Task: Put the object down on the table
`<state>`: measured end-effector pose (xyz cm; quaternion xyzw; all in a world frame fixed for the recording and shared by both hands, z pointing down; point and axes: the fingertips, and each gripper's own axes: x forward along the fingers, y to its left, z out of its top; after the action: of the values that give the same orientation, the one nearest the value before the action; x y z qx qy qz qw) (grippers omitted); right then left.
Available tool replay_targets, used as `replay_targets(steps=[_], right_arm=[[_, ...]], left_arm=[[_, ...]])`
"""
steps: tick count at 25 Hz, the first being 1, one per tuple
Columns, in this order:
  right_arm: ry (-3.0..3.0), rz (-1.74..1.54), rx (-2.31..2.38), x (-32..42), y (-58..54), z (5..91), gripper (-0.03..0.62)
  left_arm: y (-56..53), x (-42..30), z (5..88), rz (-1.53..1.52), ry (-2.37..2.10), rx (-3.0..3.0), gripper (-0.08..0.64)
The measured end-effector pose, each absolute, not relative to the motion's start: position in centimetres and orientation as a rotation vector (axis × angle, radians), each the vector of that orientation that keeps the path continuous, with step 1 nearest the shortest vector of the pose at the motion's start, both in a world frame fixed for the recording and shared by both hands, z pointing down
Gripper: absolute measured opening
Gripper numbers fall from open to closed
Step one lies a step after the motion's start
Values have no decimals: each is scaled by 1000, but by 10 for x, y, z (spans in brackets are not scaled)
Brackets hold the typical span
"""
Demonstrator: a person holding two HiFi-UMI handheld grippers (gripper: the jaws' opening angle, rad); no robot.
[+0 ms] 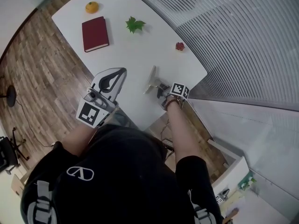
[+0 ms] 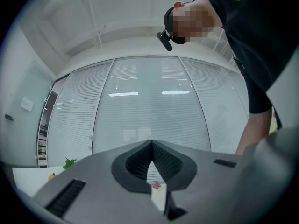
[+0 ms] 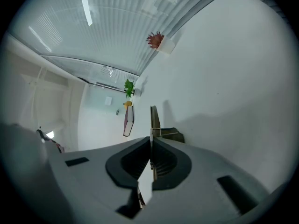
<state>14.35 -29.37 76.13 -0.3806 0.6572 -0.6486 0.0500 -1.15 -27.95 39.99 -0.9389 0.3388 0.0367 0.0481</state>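
Table (image 1: 140, 55) white. Book (image 1: 95, 33) dark red; orange (image 1: 92, 6) orange-yellow; leaf (image 1: 135, 24) green; small far-right flower-like piece (image 1: 180, 46) red. Floor (image 1: 42, 73) brown wood-grain. Flat piece (image 1: 151, 80) olive-beige. Marker cube (image 1: 179, 90) black-and-white squares.

Left gripper (image 1: 122, 71) closed; right gripper (image 1: 159, 87) clamped.

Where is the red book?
In the head view the red book lies at the far left of the white table, near the orange and left of the green leaf.

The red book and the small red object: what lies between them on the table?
A green leaf lies between the red book and the small red object, slightly beyond their direct line; the head view shows this.
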Motion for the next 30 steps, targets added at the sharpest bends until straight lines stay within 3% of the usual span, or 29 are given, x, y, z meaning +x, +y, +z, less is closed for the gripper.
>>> replay_targets(steps=[9,14,24,30], right_arm=[[1955,-2048,-1192,140,-296,772,14],[1907,-2043,-1048,139,-296,765,75],[1870,-2012,-1053,174,-284,755,61],[1971,-1748,-1220,210,-287,681,58]], left_arm=[[-279,-10,402,103,1029,-2873,6],[-279,-13,401,104,1027,-2870,6],[-279,-9,406,90,1015,-2885,6],[-278,-4,402,119,992,-2907,6]])
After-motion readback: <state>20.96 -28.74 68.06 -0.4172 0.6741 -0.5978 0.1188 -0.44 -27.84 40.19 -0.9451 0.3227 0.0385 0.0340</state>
